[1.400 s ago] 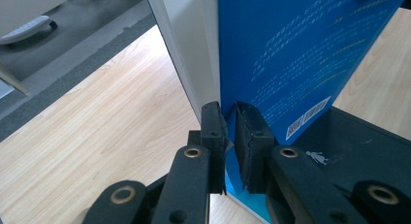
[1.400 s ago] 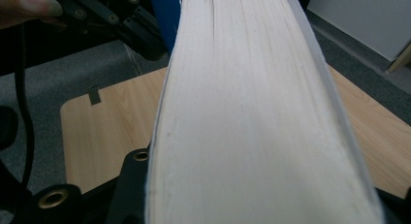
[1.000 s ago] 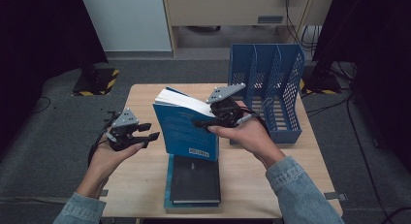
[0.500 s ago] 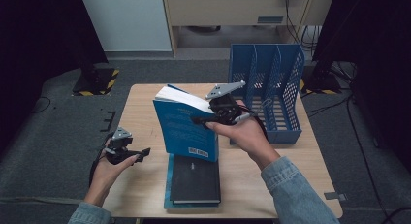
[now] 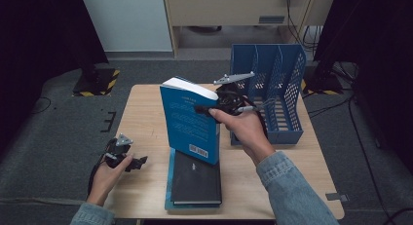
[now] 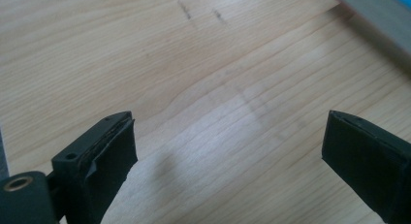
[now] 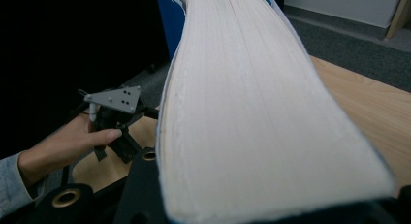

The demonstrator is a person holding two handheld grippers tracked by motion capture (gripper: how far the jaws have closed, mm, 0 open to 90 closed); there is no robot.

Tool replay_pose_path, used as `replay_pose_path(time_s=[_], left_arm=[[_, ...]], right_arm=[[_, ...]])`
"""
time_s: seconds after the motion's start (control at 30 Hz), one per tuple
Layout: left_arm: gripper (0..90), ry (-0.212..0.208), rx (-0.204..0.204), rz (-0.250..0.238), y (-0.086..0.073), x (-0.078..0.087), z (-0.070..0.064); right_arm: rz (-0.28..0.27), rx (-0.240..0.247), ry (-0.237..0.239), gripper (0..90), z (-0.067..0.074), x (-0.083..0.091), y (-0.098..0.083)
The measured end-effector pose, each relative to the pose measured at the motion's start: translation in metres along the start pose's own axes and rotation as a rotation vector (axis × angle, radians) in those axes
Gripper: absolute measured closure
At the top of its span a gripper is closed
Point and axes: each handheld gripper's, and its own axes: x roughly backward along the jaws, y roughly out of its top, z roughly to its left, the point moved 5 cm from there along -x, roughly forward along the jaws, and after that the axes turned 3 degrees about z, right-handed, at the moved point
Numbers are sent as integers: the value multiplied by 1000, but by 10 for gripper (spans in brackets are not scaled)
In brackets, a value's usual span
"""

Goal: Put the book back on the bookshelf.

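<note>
While standing upright mid-table, the thick blue paperback [image 5: 191, 120] is being clamped by the right gripper [image 5: 216, 108]; the left gripper [image 5: 134, 162] is sitting low at the near-left edge, jaws just opened wide, empty.

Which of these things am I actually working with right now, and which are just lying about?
In the job:
- blue book, upright, clamped in the right gripper
- blue file rack beside it, the likely destination
- left gripper, jaws just opened with nothing between them, low over the table

Lying about:
- black book flat on the table, on a teal book
</note>
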Motion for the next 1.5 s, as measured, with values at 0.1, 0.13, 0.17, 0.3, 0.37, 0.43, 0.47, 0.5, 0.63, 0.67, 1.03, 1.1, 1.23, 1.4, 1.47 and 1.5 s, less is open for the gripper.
replay_pose_path(time_s=[0.1,0.13,0.17,0.3,0.37,0.43,0.47,0.5,0.63,0.67,1.03,1.1,1.23,1.4,1.47,1.5], left_arm=[[48,5,18,10,-5,-3,4],[46,5,18,10,-5,-3,4],[46,4,21,9,-5,-4,4],[46,-5,-1,36,-7,-8,1],[46,-5,-9,49,-9,-11,0],[45,-6,-24,61,-9,-14,-2],[44,-3,-22,62,-9,-15,-3],[42,-5,-24,66,-9,-16,-4],[33,-12,-32,70,-10,-17,-5],[28,-20,-23,66,-10,-18,-6],[0,-42,-14,42,-12,-21,-7],[0,-44,-12,36,-11,-21,-8],[0,-45,-13,32,-12,-21,-9],[0,-45,-13,20,-12,-22,-9],[0,-43,-10,11,-11,-22,-9],[0,-41,-9,8,-11,-23,-9]], right_arm=[[-9,2,-24,610,-1,7,6],[-9,2,-24,610,-1,7,6],[-8,0,-40,610,-3,10,7],[-12,-30,-88,609,-13,26,6],[-25,-40,-101,609,-16,34,5],[-43,-56,-112,609,-20,43,6],[-56,-63,-116,609,-22,49,6],[-61,-72,-122,609,-24,54,6],[-73,-83,-146,609,-28,67,5],[-80,-92,-162,608,-30,75,4],[-102,-130,-228,608,-51,106,-6],[-108,-135,-238,608,-53,112,-8],[-117,-145,-260,608,-58,123,-10],[-124,-171,-282,608,-66,134,-13],[-128,-181,-293,608,-69,138,-14],[-129,-185,-297,608,-71,141,-14]])
